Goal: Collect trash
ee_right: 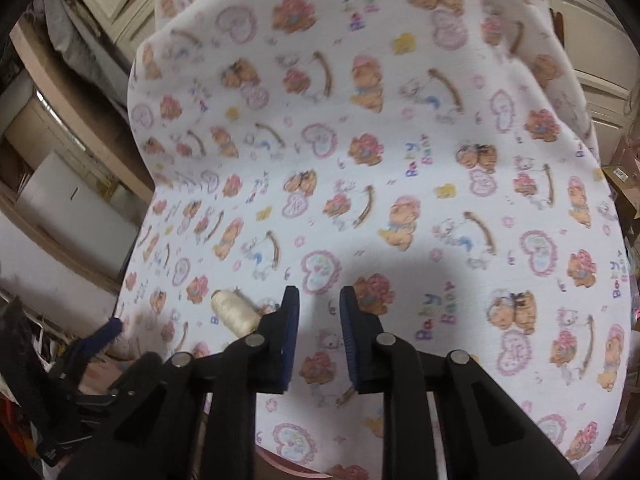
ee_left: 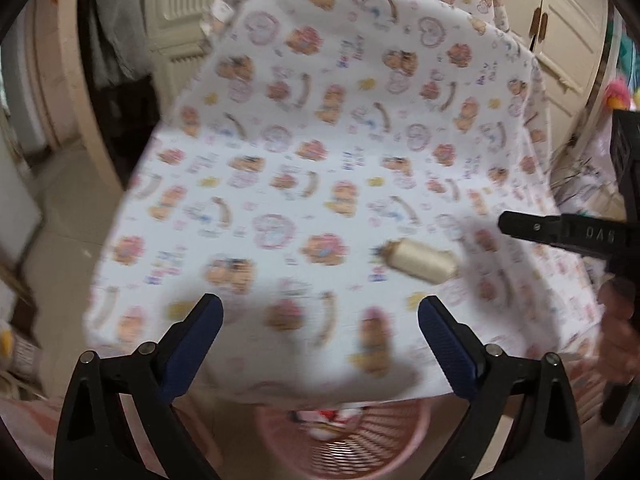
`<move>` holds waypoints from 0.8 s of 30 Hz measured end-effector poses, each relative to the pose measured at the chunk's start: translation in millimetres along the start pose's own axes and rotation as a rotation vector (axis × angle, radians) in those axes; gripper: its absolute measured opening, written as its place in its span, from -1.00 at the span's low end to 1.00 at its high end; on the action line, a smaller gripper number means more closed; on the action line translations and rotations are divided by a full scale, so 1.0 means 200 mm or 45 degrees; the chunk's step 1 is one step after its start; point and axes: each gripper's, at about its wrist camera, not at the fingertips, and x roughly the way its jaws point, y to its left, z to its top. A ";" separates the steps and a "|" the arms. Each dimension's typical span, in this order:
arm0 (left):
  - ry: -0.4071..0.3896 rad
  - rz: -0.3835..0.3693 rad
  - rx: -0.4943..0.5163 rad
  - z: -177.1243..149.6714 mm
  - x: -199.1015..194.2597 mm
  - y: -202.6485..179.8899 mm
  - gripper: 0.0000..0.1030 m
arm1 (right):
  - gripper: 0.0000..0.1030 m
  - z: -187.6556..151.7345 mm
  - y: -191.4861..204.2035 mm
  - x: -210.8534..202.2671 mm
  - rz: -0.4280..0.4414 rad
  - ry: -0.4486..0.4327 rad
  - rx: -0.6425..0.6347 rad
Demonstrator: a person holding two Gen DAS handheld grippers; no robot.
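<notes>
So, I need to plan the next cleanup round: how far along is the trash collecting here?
Done: the pink mesh plastic basket below the table edge already holds some red and white scraps. In hand: nothing; the left gripper is wide open and empty, and the right gripper has a narrow, empty gap. Left: the cream spool of thread lies on the bear-print white cloth, beside the right gripper's fingers, not between them.

each hand-held gripper (ee_left: 320,320) has black plastic arms, silver pivot screws and ribbed dark blue finger pads (ee_right: 290,340).
</notes>
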 end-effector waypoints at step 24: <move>0.161 -0.217 -0.162 0.12 0.29 -0.30 -0.44 | -0.61 -0.03 -0.08 -0.14 -0.046 -0.056 -0.044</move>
